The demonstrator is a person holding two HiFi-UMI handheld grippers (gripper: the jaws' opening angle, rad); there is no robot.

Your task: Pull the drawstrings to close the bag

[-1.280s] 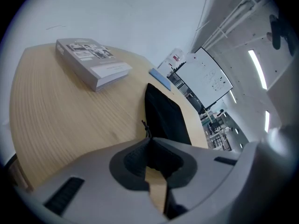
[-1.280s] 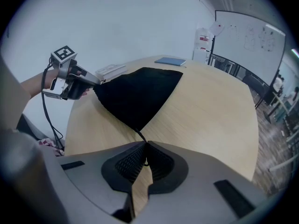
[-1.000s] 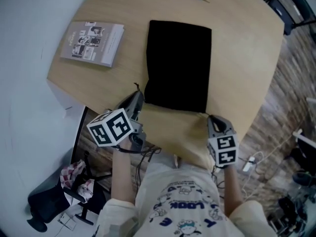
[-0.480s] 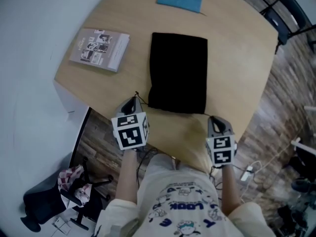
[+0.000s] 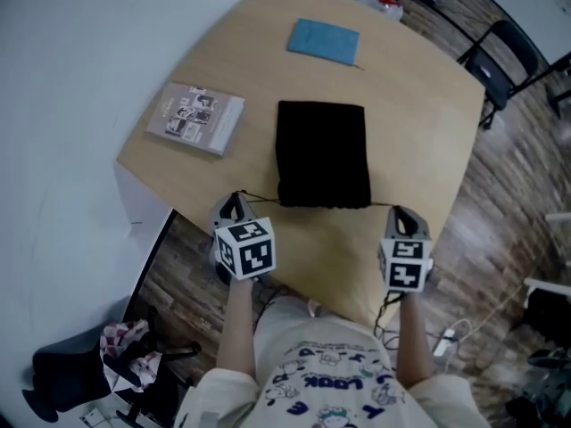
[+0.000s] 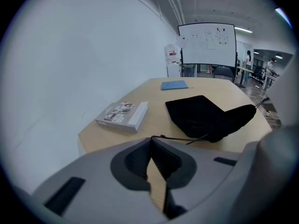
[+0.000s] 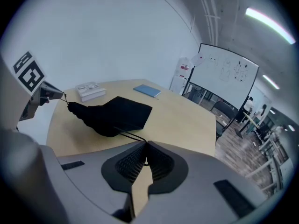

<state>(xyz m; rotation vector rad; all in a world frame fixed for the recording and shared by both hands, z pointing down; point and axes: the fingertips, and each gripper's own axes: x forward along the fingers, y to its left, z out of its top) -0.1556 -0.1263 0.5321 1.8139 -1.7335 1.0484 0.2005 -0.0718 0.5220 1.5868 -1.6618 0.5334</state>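
A black drawstring bag (image 5: 321, 154) lies in the middle of the wooden table (image 5: 419, 105), its near mouth gathered and puckered. Thin black drawstrings run out of both sides of that mouth. My left gripper (image 5: 235, 205) is shut on the left drawstring (image 6: 175, 137) and holds it taut to the left of the bag (image 6: 210, 118). On the other side, my right gripper (image 5: 399, 213) is shut on the right drawstring (image 7: 132, 137), also taut. In the right gripper view the bag's (image 7: 112, 115) bunched mouth is lifted slightly, and the left gripper (image 7: 39, 91) shows beyond it.
A book (image 5: 195, 119) lies at the left of the table, and a flat blue item (image 5: 324, 41) at the far side. Both grippers are near the table's front edge. A black chair (image 5: 500, 52) stands at the right, a whiteboard (image 6: 209, 43) beyond.
Both grippers have moved apart, away from the bag's corners. The strings have come out taut on each side, and the bag's near mouth has bunched narrower.
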